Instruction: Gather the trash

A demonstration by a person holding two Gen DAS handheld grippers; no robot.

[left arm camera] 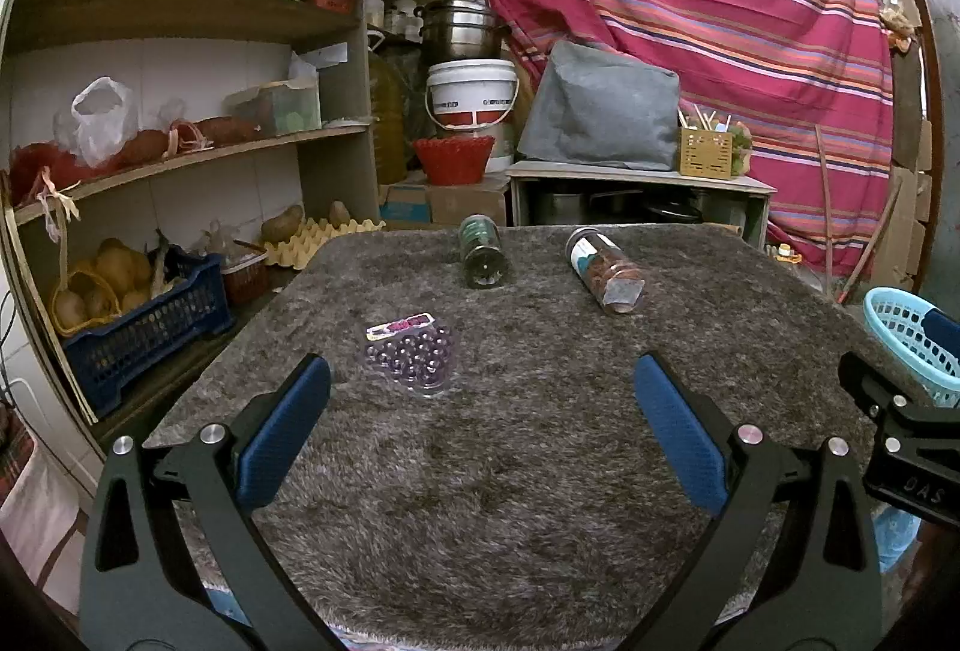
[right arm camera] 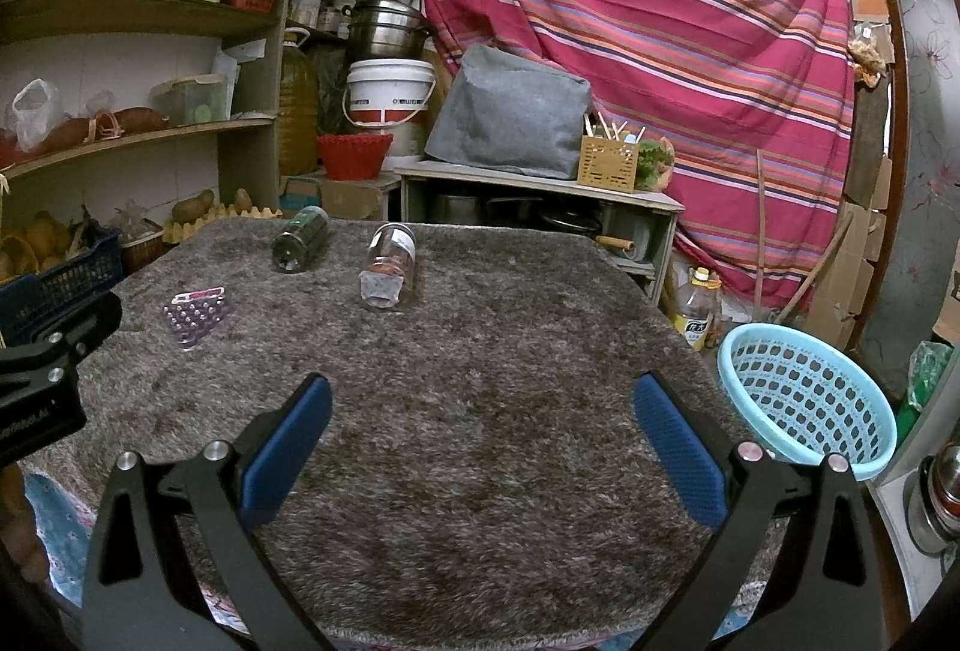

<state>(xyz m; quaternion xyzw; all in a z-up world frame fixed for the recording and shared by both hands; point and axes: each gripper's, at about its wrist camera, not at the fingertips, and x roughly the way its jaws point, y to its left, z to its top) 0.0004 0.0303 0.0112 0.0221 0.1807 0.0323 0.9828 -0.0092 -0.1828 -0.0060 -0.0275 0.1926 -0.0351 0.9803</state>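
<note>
We are at the very start of the collecting: nothing is picked up yet, and three pieces of trash lie on the bench, which is covered with a grey shaggy cloth.

Going from the left, first comes the clear blister tray with purple beads, flat on the cloth and nearest to the left tongs. These tongs are spread wide and carry nothing. Farther back, near the far edge, the dark green jar lies on its side. Just to the right of it, but apart from it, lies the clear jar with reddish-brown content, also on its side. The right tongs are likewise spread wide and carry nothing, above the near part of the bench. At the far right the light blue basket stands beside the bench edge, and no trash is visible in it; we judge that it is the place for the trash.

For the next move, we think the left tongs should go forward and down to the blister tray. It is thin and flat, so the fingers must press into the soft cloth to catch its edges.
</note>
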